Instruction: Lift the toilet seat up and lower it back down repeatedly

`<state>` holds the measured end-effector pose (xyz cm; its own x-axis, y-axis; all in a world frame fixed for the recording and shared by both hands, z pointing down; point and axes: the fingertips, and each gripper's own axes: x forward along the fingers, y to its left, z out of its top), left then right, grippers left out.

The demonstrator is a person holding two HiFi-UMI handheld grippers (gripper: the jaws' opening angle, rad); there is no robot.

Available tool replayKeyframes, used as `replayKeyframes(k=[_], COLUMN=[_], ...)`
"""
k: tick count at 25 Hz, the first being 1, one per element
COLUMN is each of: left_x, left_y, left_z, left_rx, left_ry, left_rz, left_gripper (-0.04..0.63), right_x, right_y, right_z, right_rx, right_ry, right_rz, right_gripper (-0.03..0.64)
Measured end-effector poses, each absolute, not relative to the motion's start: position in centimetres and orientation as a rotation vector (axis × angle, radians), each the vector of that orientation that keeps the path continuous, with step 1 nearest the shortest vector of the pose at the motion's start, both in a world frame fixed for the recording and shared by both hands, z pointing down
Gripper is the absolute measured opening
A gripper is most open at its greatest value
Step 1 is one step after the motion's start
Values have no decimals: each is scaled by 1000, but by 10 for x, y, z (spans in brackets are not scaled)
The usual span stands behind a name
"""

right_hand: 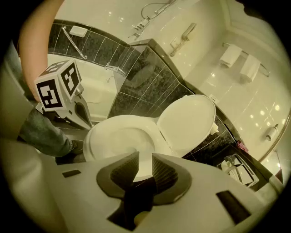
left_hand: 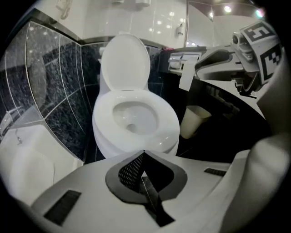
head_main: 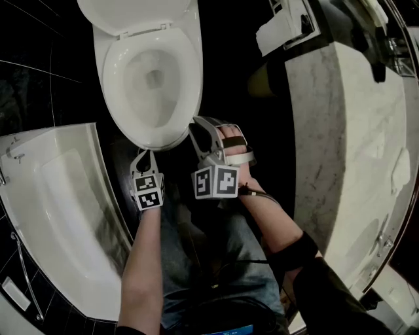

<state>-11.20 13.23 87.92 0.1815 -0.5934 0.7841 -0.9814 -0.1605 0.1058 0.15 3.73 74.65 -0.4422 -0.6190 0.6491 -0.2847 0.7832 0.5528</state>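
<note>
At the left lies the bathtub (head_main: 65, 216), and beside it the left gripper (head_main: 149, 152) hovers, fingers clenched on nothing. The toilet seat (head_main: 112, 85) lies down on the bowl, lid (head_main: 141, 13) raised. The right gripper (head_main: 194, 123) is at its front edge, fingers parted and empty, with a pale bin (left_hand: 193, 122) further right.

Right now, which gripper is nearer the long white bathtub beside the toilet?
Left. The left gripper sits between the white bathtub rim and the white toilet front; the right gripper is beyond it, off the toilet's opposite side.
</note>
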Motion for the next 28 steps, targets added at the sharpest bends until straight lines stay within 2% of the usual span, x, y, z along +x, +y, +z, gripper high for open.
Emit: replayKeyframes(k=[4,17,24,28], left_x=[-127,-146,-172,-179], left_y=[117,79,66,78], left_z=[816,485,373,335], left_rx=[1881,2042,2101,2119], left_ry=[-1570,-1727,-1809,-1818], left_rz=[780,583,477,441], left_gripper=[-14,-14,-14,-14], right_x=[4,7,12,21], right_y=[39,16,3,14], right_z=[702,451,362,341], right_rx=[691,876,1003,1064], right_ry=[-2061,-2180,-2245,-2323], right_rz=[-423,-307,-212,17], right_gripper=[113,103,101,78])
